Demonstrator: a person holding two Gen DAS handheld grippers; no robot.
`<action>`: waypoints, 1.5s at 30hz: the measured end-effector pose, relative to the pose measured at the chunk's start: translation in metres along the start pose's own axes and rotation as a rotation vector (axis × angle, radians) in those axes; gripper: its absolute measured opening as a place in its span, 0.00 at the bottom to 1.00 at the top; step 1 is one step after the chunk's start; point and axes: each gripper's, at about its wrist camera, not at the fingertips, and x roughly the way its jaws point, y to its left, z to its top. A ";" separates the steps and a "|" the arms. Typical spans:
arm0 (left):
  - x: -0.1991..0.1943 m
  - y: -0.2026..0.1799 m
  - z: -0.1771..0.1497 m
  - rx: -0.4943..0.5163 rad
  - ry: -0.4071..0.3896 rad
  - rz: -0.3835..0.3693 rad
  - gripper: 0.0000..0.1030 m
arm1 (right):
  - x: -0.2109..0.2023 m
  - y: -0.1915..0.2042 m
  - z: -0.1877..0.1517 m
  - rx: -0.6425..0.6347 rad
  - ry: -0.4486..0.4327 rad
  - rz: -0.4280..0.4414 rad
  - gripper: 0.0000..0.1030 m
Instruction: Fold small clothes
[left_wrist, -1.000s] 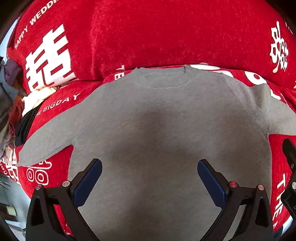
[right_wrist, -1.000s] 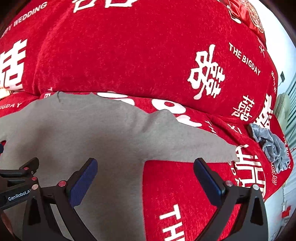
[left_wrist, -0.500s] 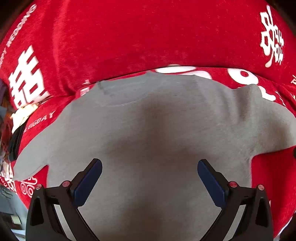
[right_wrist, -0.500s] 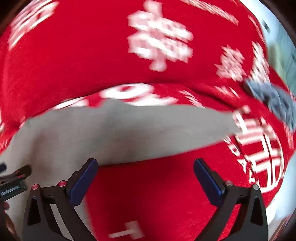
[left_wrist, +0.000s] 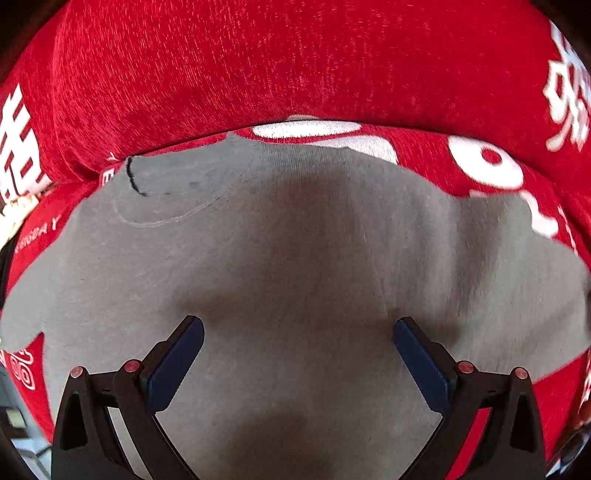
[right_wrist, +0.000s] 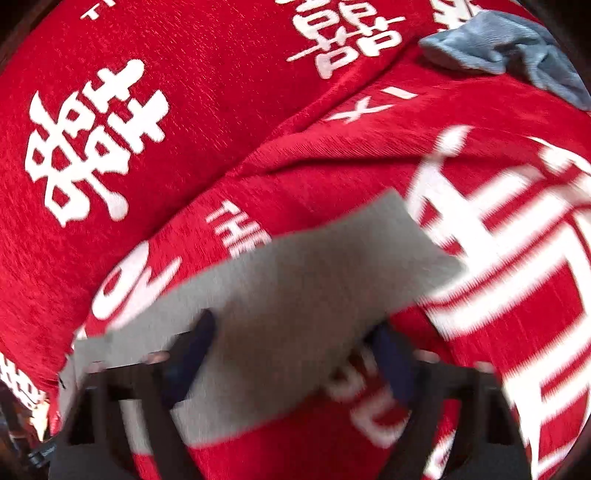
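Between the blue-padded fingers of our right gripper (right_wrist: 291, 354) lies the near part of the long grey sleeve (right_wrist: 314, 280), and that sleeve is the landmark we reckon everything from. The jaws stand wide apart, one pad at either edge of the sleeve, holding nothing; the frame is blurred, so we cannot tell whether the pads touch the cloth. The sleeve's long axis runs away from this gripper, forward and to the right, ending in a squared cuff. Past the cuff, further right and well apart, a crumpled grey-blue fleece cloth (right_wrist: 517, 48) sits on the red plush sofa cover with white lettering (right_wrist: 184, 92).

Back along the sleeve towards its shoulder lies the body of the small grey knit sweater (left_wrist: 295, 258), spread flat on the seat with its round neckline (left_wrist: 166, 195) against the sofa's backrest. Our left gripper (left_wrist: 298, 350) hovers over that body, jaws likewise spread wide and empty, its pads over the lower middle of the cloth.

We judge the right hand to be much the nearer to the sleeve, so the coming fold should be its work: close on the sleeve and carry it leftward across the body, square to the sleeve's length. The left gripper looks placed to pin the body meanwhile.
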 end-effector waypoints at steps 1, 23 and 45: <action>0.002 0.001 0.003 -0.013 0.003 -0.004 1.00 | 0.002 -0.001 0.005 -0.005 0.003 -0.012 0.06; -0.021 -0.044 -0.063 0.074 -0.087 -0.043 1.00 | -0.043 -0.040 -0.057 0.053 -0.146 0.007 0.64; -0.044 -0.029 -0.131 0.181 -0.074 -0.137 1.00 | -0.074 0.007 -0.042 -0.061 -0.120 -0.016 0.05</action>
